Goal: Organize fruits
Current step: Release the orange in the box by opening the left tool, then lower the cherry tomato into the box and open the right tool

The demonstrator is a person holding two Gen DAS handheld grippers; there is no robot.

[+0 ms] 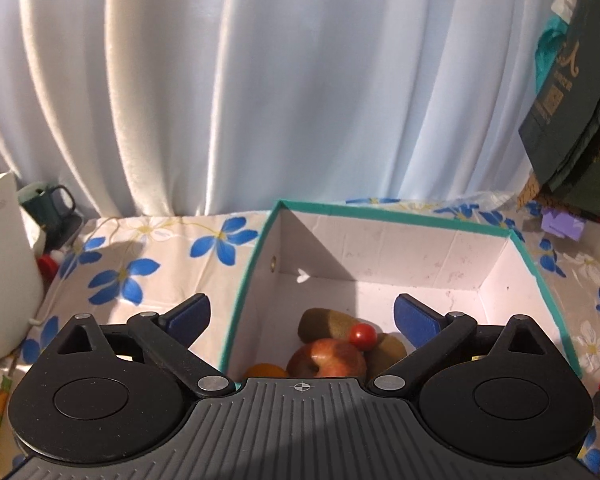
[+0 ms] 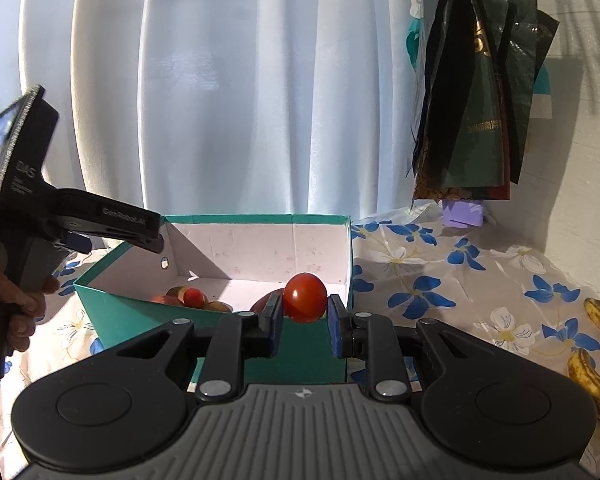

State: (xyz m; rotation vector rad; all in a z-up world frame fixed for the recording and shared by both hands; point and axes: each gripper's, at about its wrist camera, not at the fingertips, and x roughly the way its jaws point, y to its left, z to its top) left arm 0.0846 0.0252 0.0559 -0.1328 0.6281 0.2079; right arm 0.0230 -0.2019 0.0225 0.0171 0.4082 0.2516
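A teal box [image 1: 380,216] with a white inside holds an apple [image 1: 326,360], two kiwis [image 1: 320,322], a small tomato [image 1: 363,335] and an orange fruit [image 1: 264,370]. My left gripper [image 1: 302,312] hangs open above these fruits with nothing between its blue pads. In the right wrist view the same box [image 2: 236,219] lies ahead. My right gripper [image 2: 305,306] is shut on a red tomato [image 2: 305,298], held just in front of the box's near right wall. The left gripper [image 2: 112,224], held by a hand [image 2: 20,296], reaches over the box's left corner.
Two spotted bananas [image 2: 596,360] lie on the flowered tablecloth [image 2: 440,280] to the right. Dark paper bags [image 2: 472,120] hang on the right wall. A white container [image 1: 4,264] and a green mug [image 1: 48,200] stand at the far left. A curtain closes the back.
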